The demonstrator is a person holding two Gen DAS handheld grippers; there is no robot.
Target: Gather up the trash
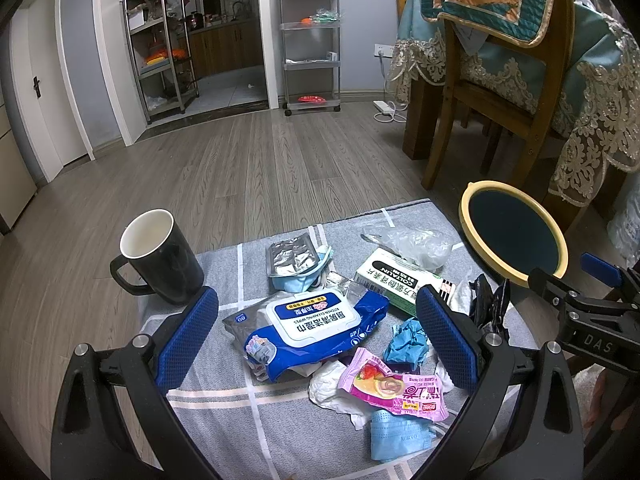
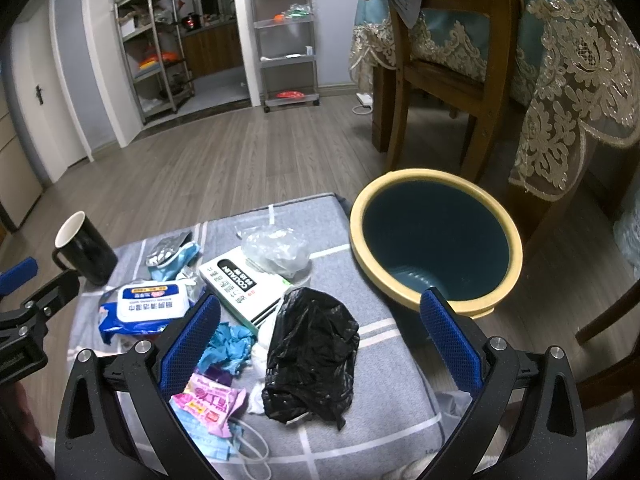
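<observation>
Trash lies scattered on a grey checked cloth (image 1: 224, 432). My left gripper (image 1: 316, 336) hangs open above a blue wet-wipes pack (image 1: 308, 328), with a pink snack wrapper (image 1: 396, 388), crumpled blue paper (image 1: 406, 340) and a blue face mask (image 1: 394, 436) close by. My right gripper (image 2: 320, 338) is open over a crumpled black plastic bag (image 2: 312, 356). A white and green medicine box (image 2: 236, 284), a clear plastic bag (image 2: 276, 250) and a foil blister pack (image 1: 292, 258) lie farther back. The yellow-rimmed dark bin (image 2: 436, 240) stands off the cloth's right edge.
A black mug (image 1: 156, 256) stands at the cloth's left corner. A wooden chair (image 2: 452, 80) and a table with a lace-trimmed cloth (image 2: 572, 80) crowd the right side behind the bin. Wood floor stretches back to metal shelves (image 1: 160, 48) and a white cart (image 1: 310, 40).
</observation>
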